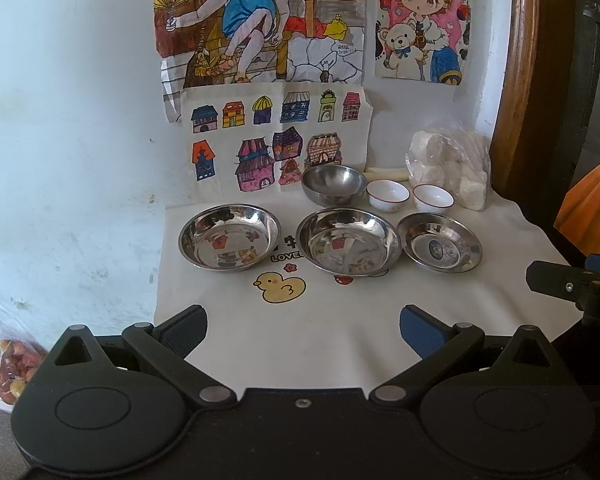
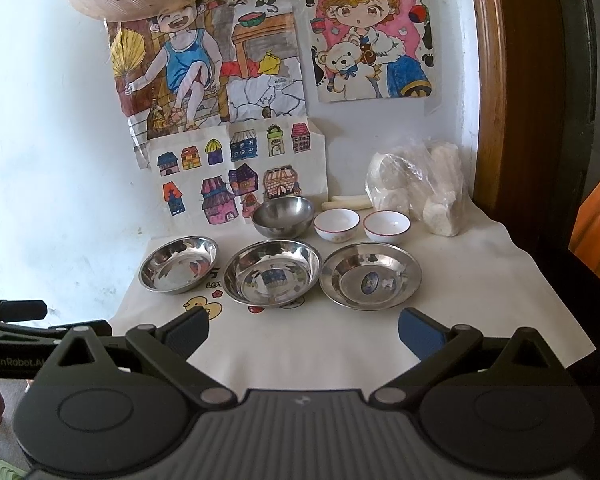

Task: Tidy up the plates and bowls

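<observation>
My left gripper (image 1: pixel 303 330) and right gripper (image 2: pixel 304 332) hang with jaws spread wide, empty, above the white duck-printed cloth (image 1: pixel 340 332). Beyond them stand three shiny steel plates in a row: left (image 1: pixel 229 237), middle (image 1: pixel 350 240), right (image 1: pixel 439 246). Behind those sit a deep steel bowl (image 1: pixel 333 185) and two small white red-rimmed bowls (image 1: pixel 388 195) (image 1: pixel 433 197).

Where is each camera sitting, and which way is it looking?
Left wrist: on the left gripper, facing the wall drawings over the steel dishes; the right gripper's tip shows at right.
Right wrist: on the right gripper, slightly further right, same direction; the left gripper shows at left.
Shared: all dishes, both white bowls, duck cloth.
</observation>
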Demonstrator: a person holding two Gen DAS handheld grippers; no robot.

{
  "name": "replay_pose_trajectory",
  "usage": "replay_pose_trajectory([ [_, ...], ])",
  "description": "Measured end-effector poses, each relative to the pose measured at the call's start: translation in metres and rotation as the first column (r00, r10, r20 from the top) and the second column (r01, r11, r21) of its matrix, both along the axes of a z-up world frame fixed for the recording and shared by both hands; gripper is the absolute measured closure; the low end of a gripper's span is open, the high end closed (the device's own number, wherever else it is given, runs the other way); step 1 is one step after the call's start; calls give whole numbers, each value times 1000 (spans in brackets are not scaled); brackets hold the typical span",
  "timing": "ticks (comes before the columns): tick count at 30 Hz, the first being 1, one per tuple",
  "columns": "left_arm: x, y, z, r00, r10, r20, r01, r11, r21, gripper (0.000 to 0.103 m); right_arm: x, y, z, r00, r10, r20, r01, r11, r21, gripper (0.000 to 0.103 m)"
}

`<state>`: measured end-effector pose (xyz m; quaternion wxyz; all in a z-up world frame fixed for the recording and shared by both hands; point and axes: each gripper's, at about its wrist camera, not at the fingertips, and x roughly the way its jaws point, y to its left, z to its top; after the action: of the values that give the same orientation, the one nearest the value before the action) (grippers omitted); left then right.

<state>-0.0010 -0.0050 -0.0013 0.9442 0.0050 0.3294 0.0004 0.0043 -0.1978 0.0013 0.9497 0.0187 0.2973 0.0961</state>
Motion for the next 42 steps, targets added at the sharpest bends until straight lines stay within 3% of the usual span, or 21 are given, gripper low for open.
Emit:
replay_pose_trajectory([
  [42,12,8,-6,1000,0,-27,-1,1000,-28,1,12,14,3,1000,5,-24,-5,1000,-18,0],
])
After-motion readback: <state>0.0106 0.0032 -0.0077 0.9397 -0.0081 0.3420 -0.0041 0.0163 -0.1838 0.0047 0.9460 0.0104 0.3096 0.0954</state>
